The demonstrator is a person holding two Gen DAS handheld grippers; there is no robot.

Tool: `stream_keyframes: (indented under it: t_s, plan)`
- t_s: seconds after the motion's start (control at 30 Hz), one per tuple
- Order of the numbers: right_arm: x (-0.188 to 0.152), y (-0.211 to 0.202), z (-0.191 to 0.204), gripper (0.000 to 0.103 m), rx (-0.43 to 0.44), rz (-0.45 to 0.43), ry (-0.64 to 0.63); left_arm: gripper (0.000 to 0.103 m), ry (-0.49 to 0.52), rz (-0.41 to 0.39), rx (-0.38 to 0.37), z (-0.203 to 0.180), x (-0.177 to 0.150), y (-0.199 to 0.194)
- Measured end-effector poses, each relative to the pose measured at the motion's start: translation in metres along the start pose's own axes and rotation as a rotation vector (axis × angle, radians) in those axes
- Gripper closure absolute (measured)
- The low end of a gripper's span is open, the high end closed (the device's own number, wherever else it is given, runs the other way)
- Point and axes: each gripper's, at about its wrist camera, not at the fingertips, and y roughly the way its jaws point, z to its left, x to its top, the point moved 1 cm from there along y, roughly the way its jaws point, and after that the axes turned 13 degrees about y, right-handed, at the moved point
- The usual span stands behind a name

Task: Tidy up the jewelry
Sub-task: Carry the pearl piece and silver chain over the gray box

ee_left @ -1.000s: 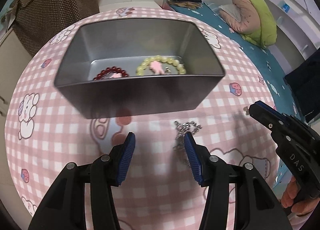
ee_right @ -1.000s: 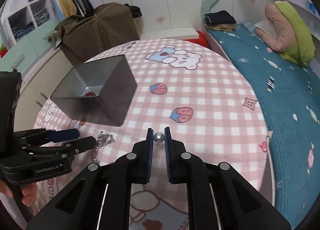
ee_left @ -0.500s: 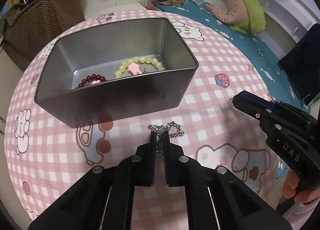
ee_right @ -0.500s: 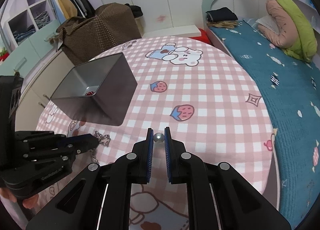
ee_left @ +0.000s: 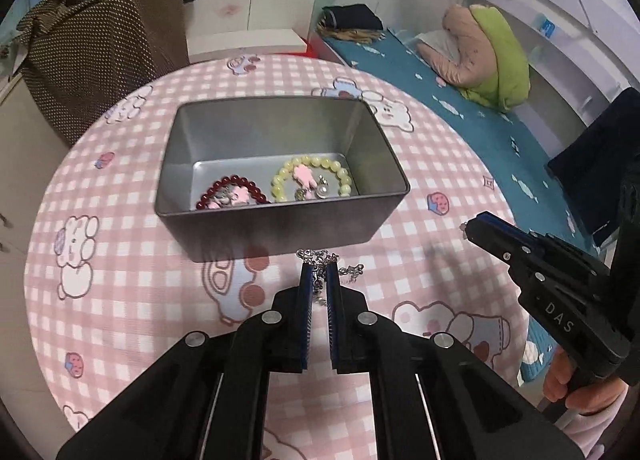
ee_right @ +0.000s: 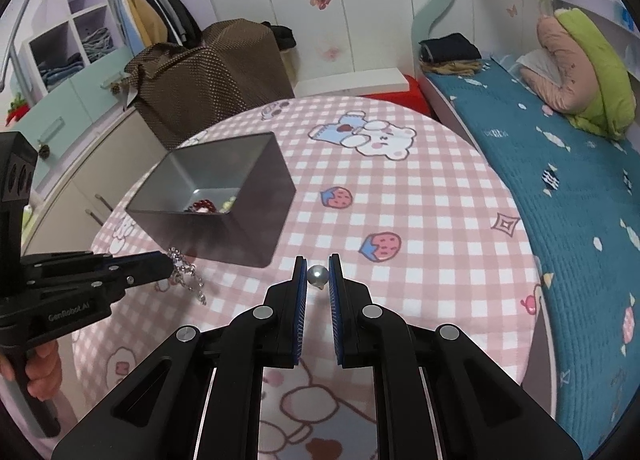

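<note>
Left gripper pinches silver chain; right gripper clamps pearl bead. Risk: dangling chain snags rim of tin ahead, slips from thin grip.

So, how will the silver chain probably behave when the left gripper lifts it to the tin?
The silver chain looks floppy: loose loops dangle below the left gripper. It will probably swing and could snag the tin rim. Being thin between shut pads, it might slip.
</note>
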Motion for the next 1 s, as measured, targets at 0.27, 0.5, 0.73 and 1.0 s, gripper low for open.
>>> stream_keyframes:
  t_s: [0.27,0.5,0.73,1.0]
  plan:
    - [0.009,-0.015,0.023,0.091,0.028,-0.039,-0.050,0.098,-0.008,-0.044,0.036,0.009,0.004,-0.018]
    - [0.020,-0.021,0.044,0.091,0.051,-0.064,-0.092,0.098,-0.012,-0.079,0.060,0.019,0.013,-0.032]
    - [0.034,-0.025,0.075,0.091,0.089,-0.089,-0.145,0.098,-0.013,-0.115,0.092,0.033,0.027,-0.044]
    - [0.047,-0.013,0.100,0.091,0.111,-0.084,-0.192,0.098,-0.016,-0.144,0.107,0.048,0.047,-0.048]
